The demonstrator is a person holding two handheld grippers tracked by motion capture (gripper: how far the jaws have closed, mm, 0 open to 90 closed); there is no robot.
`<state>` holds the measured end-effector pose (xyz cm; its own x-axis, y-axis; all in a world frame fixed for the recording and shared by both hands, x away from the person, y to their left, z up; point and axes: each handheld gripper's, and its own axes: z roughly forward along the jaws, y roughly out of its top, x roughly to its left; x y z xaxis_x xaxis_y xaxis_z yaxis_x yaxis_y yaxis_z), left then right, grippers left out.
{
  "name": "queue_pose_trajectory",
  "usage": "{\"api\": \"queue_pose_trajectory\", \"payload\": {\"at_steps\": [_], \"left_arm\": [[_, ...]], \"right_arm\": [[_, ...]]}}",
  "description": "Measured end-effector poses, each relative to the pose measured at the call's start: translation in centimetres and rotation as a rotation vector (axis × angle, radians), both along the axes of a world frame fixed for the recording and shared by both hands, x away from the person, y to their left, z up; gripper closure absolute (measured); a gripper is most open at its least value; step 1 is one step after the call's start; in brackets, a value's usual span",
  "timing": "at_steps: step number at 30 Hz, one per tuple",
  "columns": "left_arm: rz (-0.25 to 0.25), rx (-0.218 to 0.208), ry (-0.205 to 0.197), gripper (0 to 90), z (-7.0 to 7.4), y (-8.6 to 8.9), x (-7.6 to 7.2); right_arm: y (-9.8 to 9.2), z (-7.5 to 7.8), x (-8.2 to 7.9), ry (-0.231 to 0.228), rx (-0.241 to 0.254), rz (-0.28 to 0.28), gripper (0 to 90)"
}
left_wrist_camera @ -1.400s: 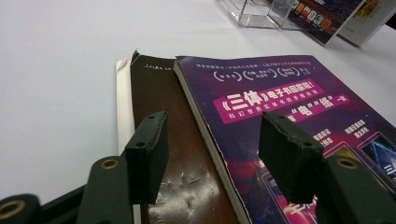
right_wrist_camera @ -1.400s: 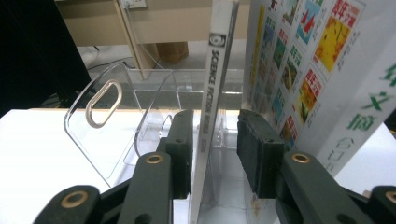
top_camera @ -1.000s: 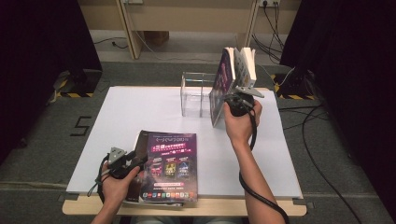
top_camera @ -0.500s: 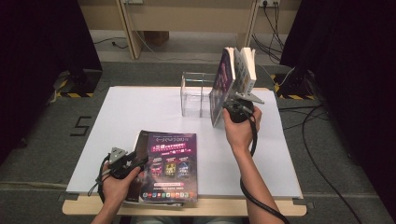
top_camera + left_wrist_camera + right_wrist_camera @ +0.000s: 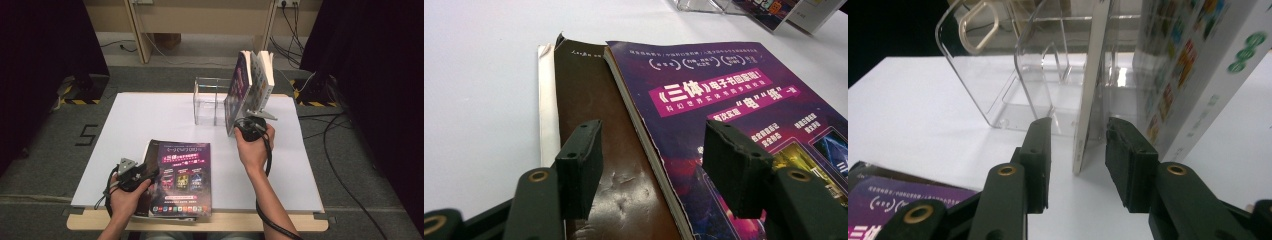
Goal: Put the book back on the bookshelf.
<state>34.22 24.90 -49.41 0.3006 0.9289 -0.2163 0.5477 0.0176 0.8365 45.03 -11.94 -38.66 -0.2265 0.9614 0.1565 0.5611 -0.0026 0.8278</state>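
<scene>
A purple-covered book (image 5: pixel 182 175) lies flat near the table's front edge on top of a brown book (image 5: pixel 594 125). My left gripper (image 5: pixel 152 172) is open at their left side, and its jaws (image 5: pixel 651 150) straddle the purple book's spine edge (image 5: pixel 644 140) without pressing it. A clear acrylic rack (image 5: pixel 210 100) stands at the back centre. At its right end several books stand upright, a purple one (image 5: pixel 239 90) nearest the rack. My right gripper (image 5: pixel 242 124) is open at their foot. Its jaws (image 5: pixel 1078 135) flank the purple book's lower edge (image 5: pixel 1090 75), with a gap on each side.
The white table (image 5: pixel 150 120) has bare room at left and right of the rack (image 5: pixel 998 75). Black curtains hang on both sides. Cables (image 5: pixel 345 165) run over the floor at right. A "5" mark (image 5: pixel 86 135) is on the floor at left.
My right hand has come down and towards me along the standing books, from mid-height to their foot. The left hand and the flat books have stayed put.
</scene>
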Motion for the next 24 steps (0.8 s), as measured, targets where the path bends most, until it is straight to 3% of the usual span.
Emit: {"api": "queue_pose_trajectory", "payload": {"at_steps": [24], "left_arm": [[-0.01, 0.002, 0.021, 40.3, -0.2, 0.0, 0.1]], "right_arm": [[3.5, -4.2, -0.7, 0.124, -0.028, 0.106, 62.7]]}}
